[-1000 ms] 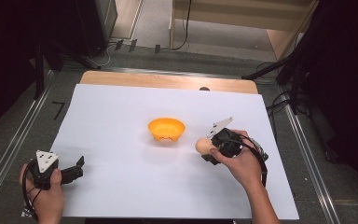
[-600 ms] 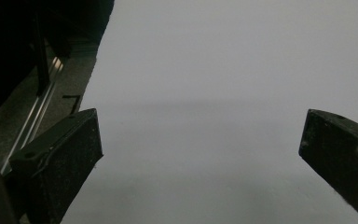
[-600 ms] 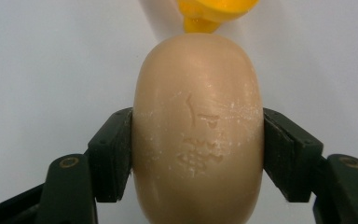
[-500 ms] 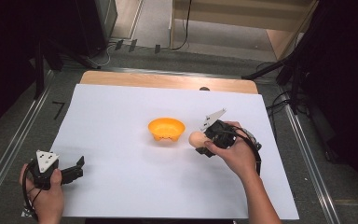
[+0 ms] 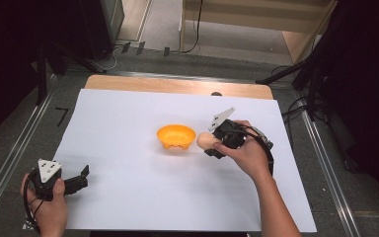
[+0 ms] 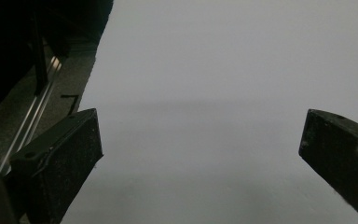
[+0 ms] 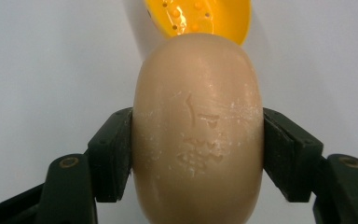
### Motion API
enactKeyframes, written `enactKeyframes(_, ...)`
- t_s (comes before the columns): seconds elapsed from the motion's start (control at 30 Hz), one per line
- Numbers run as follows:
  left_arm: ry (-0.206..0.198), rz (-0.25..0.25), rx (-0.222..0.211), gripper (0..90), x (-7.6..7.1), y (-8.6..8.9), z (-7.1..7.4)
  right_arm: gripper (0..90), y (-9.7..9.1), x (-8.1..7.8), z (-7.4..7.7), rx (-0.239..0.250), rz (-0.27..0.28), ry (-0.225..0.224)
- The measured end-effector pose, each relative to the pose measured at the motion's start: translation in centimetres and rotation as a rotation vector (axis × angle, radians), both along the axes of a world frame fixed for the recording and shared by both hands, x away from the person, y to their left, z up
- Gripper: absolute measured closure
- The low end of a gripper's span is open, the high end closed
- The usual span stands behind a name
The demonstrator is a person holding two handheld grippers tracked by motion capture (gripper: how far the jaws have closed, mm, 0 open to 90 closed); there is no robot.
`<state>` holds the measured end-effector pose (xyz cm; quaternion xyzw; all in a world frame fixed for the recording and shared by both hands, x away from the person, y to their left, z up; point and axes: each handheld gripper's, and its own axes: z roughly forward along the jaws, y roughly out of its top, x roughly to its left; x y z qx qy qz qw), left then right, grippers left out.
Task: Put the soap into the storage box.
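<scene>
From the high view, the right gripper (image 5: 211,144) is clamped on a rounded beige bar of soap (image 5: 205,140), held just off the right rim of a small orange plastic dish (image 5: 176,136) that sits near the middle of the white paper sheet (image 5: 128,207) covering the wooden table (image 5: 177,85). The soap looks close to the dish's rim, though contact cannot be told from here. The left gripper (image 5: 81,177) rests at the sheet's near left corner, well apart from the dish, with its grey three-cornered plate on top.

In the left gripper view, the two black jaws stand wide apart with nothing between them, over bare white paper (a strip of dark metal rail runs along the left edge).

In the right gripper view, both pads press on the flanks of the soap (image 7: 198,130), which stands upright between them, its face scuffed with pale flecks around a faint stamped mark. Beyond its top, the orange dish (image 7: 200,18) shows a dotted, perforated floor.
</scene>
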<state>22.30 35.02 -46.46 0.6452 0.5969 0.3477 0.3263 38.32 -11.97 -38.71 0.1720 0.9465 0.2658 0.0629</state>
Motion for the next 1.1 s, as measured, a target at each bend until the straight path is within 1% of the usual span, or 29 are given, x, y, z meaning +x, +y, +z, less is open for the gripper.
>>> enactKeyframes(0.07, -0.001, 0.000, 0.001, 0.0, 0.0, 0.0, 0.0, 33.2, 0.3, 0.2, 0.2, -0.006, 0.003, -0.007)
enactKeyframes(0.2, -0.002, -0.004, 0.003, 0.0, 0.0, 0.0, 0.0, 33.2, 0.8, 0.7, 0.5, -0.014, 0.026, -0.024)
enactKeyframes(0.3, -0.002, -0.003, 0.001, 0.0, 0.0, 0.0, 0.0, 33.2, 1.2, 1.2, 0.6, -0.014, 0.031, -0.017)
enactKeyframes(0.53, -0.001, -0.006, 0.000, 0.1, 0.0, 0.0, 0.0, 33.2, 2.3, 2.2, 0.6, -0.026, 0.060, -0.021)
enactKeyframes(0.6, 0.000, -0.008, 0.001, 0.1, 0.0, 0.0, 0.0, 33.2, 2.5, 2.4, 0.7, -0.026, 0.060, -0.010)
enactKeyframes(0.67, 0.002, -0.008, -0.003, 0.1, 0.0, 0.0, 0.0, 33.2, 2.8, 2.7, 0.7, -0.032, 0.070, -0.015)
enactKeyframes(0.73, 0.002, -0.009, -0.003, 0.1, 0.0, 0.0, 0.0, 33.2, 3.1, 3.0, 0.8, -0.029, 0.080, -0.013)
enactKeyframes(0.9, 0.002, -0.012, -0.002, 0.1, 0.0, 0.0, 0.0, 33.2, 3.8, 3.6, 0.8, -0.012, 0.084, -0.014)
enactKeyframes(0.97, 0.003, -0.012, -0.003, 0.1, 0.0, 0.0, 0.0, 33.2, 4.2, 3.9, 0.8, -0.020, 0.088, -0.022)
enactKeyframes(1.1, 0.003, -0.012, -0.004, 0.1, 0.0, 0.0, 0.0, 33.2, 5.0, 4.3, 0.7, -0.022, 0.111, -0.011)
